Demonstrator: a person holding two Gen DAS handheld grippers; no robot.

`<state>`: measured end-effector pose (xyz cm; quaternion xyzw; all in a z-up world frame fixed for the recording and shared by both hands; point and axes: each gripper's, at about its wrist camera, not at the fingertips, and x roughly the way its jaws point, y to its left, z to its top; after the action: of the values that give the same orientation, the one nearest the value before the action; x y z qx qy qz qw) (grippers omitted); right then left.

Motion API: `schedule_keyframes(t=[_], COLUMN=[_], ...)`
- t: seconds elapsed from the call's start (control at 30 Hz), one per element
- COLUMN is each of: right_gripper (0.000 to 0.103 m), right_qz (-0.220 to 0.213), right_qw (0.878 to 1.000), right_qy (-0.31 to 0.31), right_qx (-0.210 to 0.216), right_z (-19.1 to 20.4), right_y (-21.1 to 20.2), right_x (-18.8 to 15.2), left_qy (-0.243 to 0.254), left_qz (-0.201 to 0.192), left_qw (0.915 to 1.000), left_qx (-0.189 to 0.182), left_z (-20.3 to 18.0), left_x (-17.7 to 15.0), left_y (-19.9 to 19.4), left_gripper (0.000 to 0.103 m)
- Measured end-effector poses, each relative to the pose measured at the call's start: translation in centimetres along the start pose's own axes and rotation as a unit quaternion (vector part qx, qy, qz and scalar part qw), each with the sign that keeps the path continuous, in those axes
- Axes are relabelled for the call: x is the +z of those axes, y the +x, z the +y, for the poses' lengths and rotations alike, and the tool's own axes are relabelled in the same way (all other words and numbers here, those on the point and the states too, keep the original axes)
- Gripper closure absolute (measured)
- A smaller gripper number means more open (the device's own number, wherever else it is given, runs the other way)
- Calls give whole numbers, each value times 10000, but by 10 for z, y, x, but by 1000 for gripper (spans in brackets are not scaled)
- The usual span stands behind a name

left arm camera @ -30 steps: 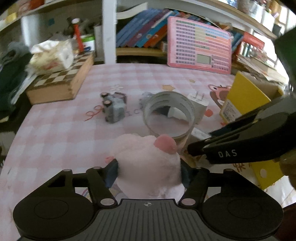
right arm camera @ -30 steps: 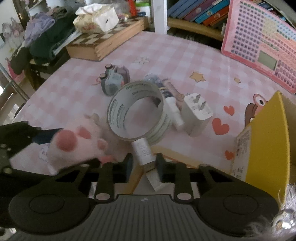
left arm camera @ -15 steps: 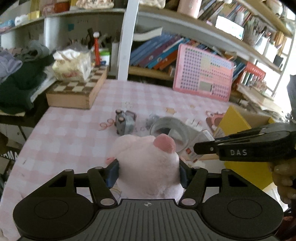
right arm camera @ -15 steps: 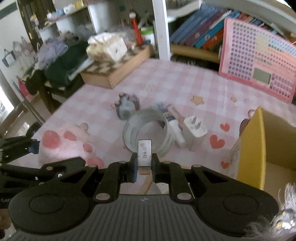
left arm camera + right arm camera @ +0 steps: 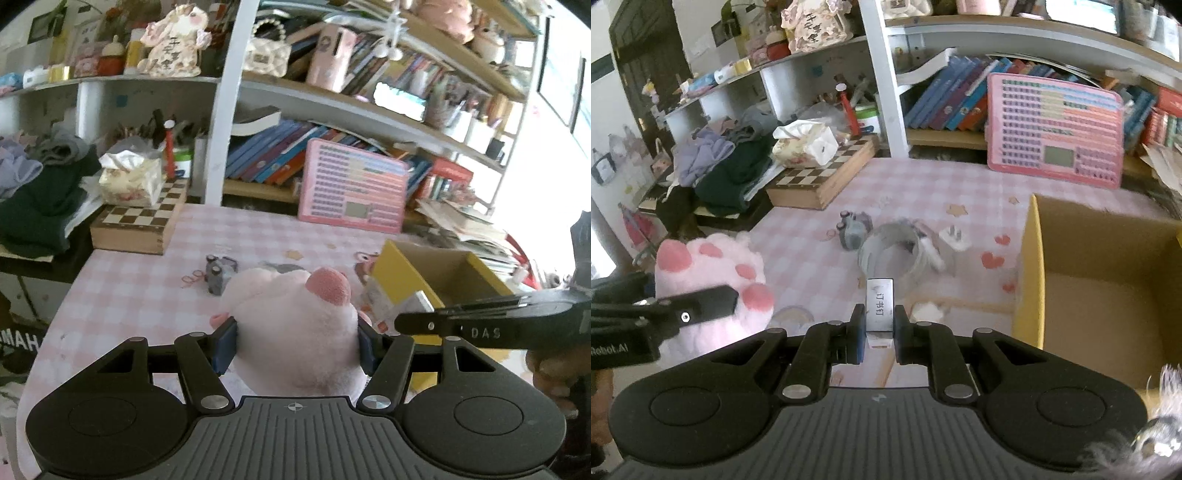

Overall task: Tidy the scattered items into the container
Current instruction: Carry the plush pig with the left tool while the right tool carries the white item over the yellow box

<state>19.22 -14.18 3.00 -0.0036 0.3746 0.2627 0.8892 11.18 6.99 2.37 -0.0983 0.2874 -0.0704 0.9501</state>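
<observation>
My left gripper (image 5: 295, 343) is shut on a pink plush paw (image 5: 295, 325), held well above the pink checked table (image 5: 140, 295). The paw also shows at the left of the right wrist view (image 5: 709, 266). My right gripper (image 5: 880, 328) is shut on a small grey staple box (image 5: 880, 308), held above the table left of the yellow cardboard box (image 5: 1030, 273). That box also shows in the left wrist view (image 5: 391, 273), open at the top. A tape roll (image 5: 886, 251), a white charger plug (image 5: 955, 240), a white tube (image 5: 929, 251) and a grey toy car (image 5: 853, 232) lie on the table.
A wooden chess box (image 5: 823, 181) with a tissue pack (image 5: 805, 144) sits at the table's back left. A pink learning board (image 5: 1052, 129) leans against the bookshelf behind. Clothes (image 5: 720, 166) are piled off the table's left edge.
Both grippers have risen high above the table with their loads. The right gripper lifted the staple box off the table. The yellow box now stands closer on the right.
</observation>
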Motion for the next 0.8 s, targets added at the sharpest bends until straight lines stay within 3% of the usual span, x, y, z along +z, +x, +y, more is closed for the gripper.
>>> schedule_keyframes(t=[0.43, 0.8], right_gripper=[89, 90], right_qz=[-68, -90], right_qw=[9980, 9923], right_qy=[416, 776], right_qx=[-468, -964], right_z=[24, 18], right_y=[-66, -99], right_x=[-78, -110], left_qy=[316, 533], left_qz=[140, 161], left_qw=[9976, 9938], left_qx=[-597, -958], left_z=[-24, -40], left_x=[-41, -53], left_y=[-53, -70], left_gripper=[40, 40])
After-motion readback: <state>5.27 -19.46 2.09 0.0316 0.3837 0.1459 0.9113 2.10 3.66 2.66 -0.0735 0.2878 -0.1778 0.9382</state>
